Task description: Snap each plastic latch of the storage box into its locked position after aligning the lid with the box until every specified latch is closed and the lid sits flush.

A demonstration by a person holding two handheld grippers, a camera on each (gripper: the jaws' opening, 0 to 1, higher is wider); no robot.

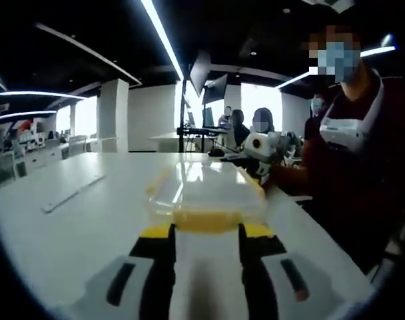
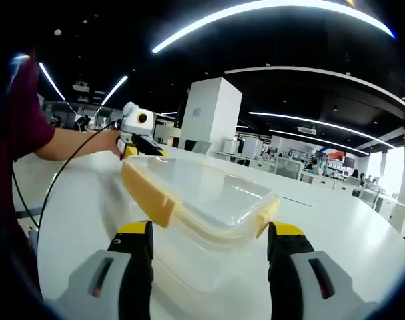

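Sitting on the long white worktop [image 1: 69, 227] is a clear plastic storage box with yellow latches [image 1: 204, 193], its transparent lid on top and catching the glare of the ceiling light strips. In the left gripper view the left tongs [image 1: 207, 235] meet the box at its near short end, their black, yellow-tipped jaws set on either side of the yellow end latch [image 1: 206, 221]; I cannot tell whether they are pressing on it or merely resting beside it. The person in a dark red top [image 1: 362, 147] stands at the right of the worktop, holding the other tool near the far end of the box.

In the right gripper view the right tongs [image 2: 209, 230] are spread wide, their jaws flanking a corner of the box [image 2: 202, 200] without closing on it. A long yellow side latch [image 2: 149, 193] runs along the box's left edge and a smaller yellow latch [image 2: 268, 215] sits near the right jaw. The left tongs [image 2: 137, 137] show at the far end, touching the box.
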